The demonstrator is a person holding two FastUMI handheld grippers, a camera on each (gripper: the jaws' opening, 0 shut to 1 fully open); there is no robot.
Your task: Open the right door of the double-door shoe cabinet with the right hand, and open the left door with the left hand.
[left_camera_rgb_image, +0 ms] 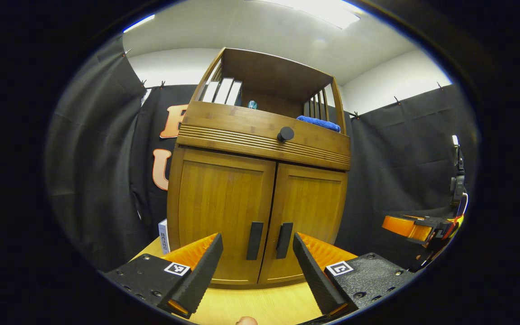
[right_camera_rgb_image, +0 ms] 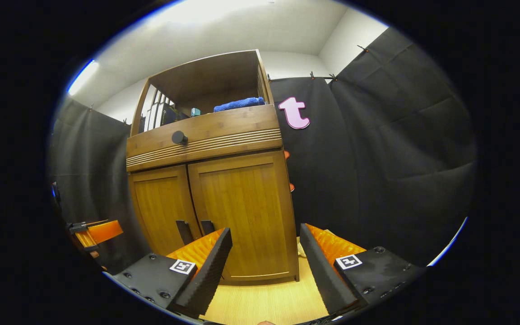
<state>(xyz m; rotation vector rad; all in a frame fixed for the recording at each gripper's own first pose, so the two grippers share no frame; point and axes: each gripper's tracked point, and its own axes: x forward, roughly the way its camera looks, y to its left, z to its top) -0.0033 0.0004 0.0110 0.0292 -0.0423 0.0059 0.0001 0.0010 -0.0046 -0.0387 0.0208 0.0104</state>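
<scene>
My left gripper (left_camera_rgb_image: 257, 250): fingers spread wide apart, nothing between them and touching nothing; it hangs in front of the cabinet, short of the doors.
What it frames: in the left gripper view both door handles sit in the gap between my fingers, the left door handle (left_camera_rgb_image: 254, 240) and the right door handle (left_camera_rgb_image: 284, 240), side by side at the seam.
My right gripper (right_camera_rgb_image: 265, 250): also wide open, empty, in contact with nothing; it hangs before the cabinet's right part.
What it frames: in the right gripper view the lower part of the right door (right_camera_rgb_image: 246, 212) lies between the fingers, with the handles off to the left of my left finger.
Each from the other: my right gripper appears at the right edge of the left gripper view, my left one at the left edge of the right gripper view; both well apart from the cabinet.
Shoe cabinet (left_camera_rgb_image: 260, 149): stands on a light wooden floor (left_camera_rgb_image: 260, 304), both doors closed, the left door (left_camera_rgb_image: 221, 207) flush with the right.
Above the doors: a drawer with a round knob (left_camera_rgb_image: 285, 134).
Top shelf: a blue cloth (left_camera_rgb_image: 318, 123) and upright books (left_camera_rgb_image: 224, 91).
</scene>
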